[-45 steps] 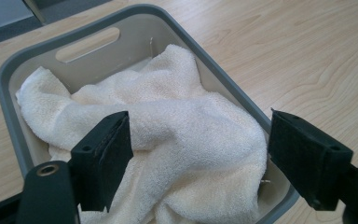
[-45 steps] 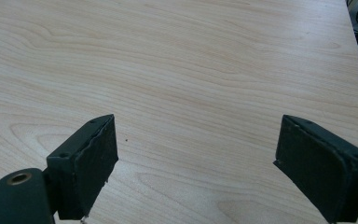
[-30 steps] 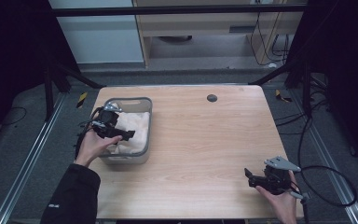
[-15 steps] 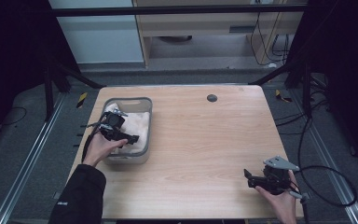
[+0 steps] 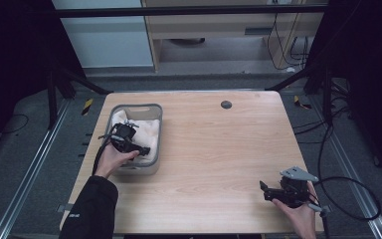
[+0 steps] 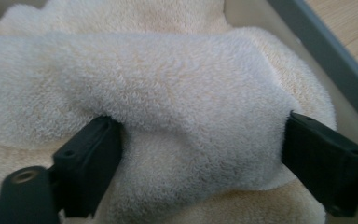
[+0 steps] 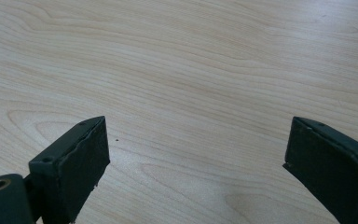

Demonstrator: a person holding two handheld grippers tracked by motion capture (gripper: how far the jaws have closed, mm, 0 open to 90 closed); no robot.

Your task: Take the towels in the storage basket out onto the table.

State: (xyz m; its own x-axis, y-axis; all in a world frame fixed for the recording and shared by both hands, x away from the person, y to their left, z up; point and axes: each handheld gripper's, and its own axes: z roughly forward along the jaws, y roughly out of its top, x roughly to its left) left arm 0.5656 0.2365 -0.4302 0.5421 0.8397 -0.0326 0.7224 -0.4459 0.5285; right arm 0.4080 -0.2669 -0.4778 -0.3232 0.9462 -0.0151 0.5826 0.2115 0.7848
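A cream towel (image 5: 151, 130) lies bunched in a grey basket (image 5: 134, 107) at the table's left. My left gripper (image 5: 140, 149) reaches into the basket from its near side, held by a hand. In the left gripper view its jaws stand wide apart, one on each side of a thick fold of the towel (image 6: 177, 93), and the left gripper (image 6: 196, 140) is pressed down into the cloth. My right gripper (image 5: 263, 189) rests low over bare wood near the table's front right corner. It is open, and the right gripper (image 7: 196, 140) has nothing between its jaws.
The wooden table (image 5: 219, 149) has a small dark round cap (image 5: 226, 104) near its far edge. The basket's grey rim (image 6: 326, 56) runs close along the right of the towel fold. A black cable (image 5: 348, 199) loops off the table's right side.
My left gripper has moved toward the near right part of the basket and sunk onto the towel. The right gripper has stayed where it was.
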